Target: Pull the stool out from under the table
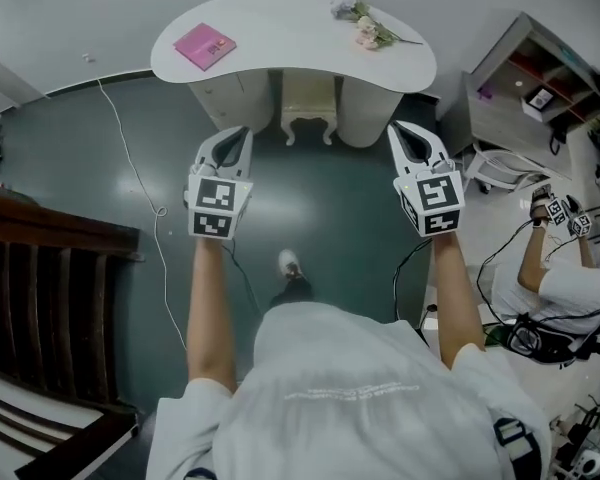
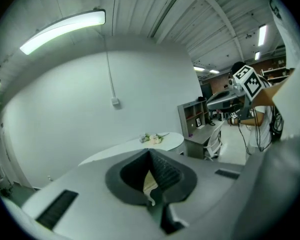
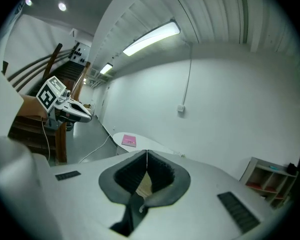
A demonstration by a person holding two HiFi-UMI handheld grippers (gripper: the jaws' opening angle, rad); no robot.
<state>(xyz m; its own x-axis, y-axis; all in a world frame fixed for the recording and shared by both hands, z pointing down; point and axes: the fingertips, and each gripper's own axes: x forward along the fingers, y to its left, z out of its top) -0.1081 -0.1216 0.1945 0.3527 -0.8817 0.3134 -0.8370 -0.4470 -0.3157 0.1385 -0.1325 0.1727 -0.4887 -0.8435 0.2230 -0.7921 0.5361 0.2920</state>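
- As far as can be judged, none of the pull is done yet. The cream stool [image 1: 308, 108] stands tucked beneath the white desk [image 1: 280, 23], between its two pedestals.
- The left gripper [image 1: 242, 132] and right gripper [image 1: 400, 128] hang over the dark floor [image 1: 320, 208], short of the desk and touching nothing. Both pairs of jaws are pressed together and empty.
- Left to do: reach the stool, part the jaws, take hold and draw it out.
- No writing can be read. The gripper cubes carry only black-and-white square markers. The mark on the pink book [image 1: 204, 45] is too small to read, and the print on the shirt [image 1: 350, 393] is too faint.
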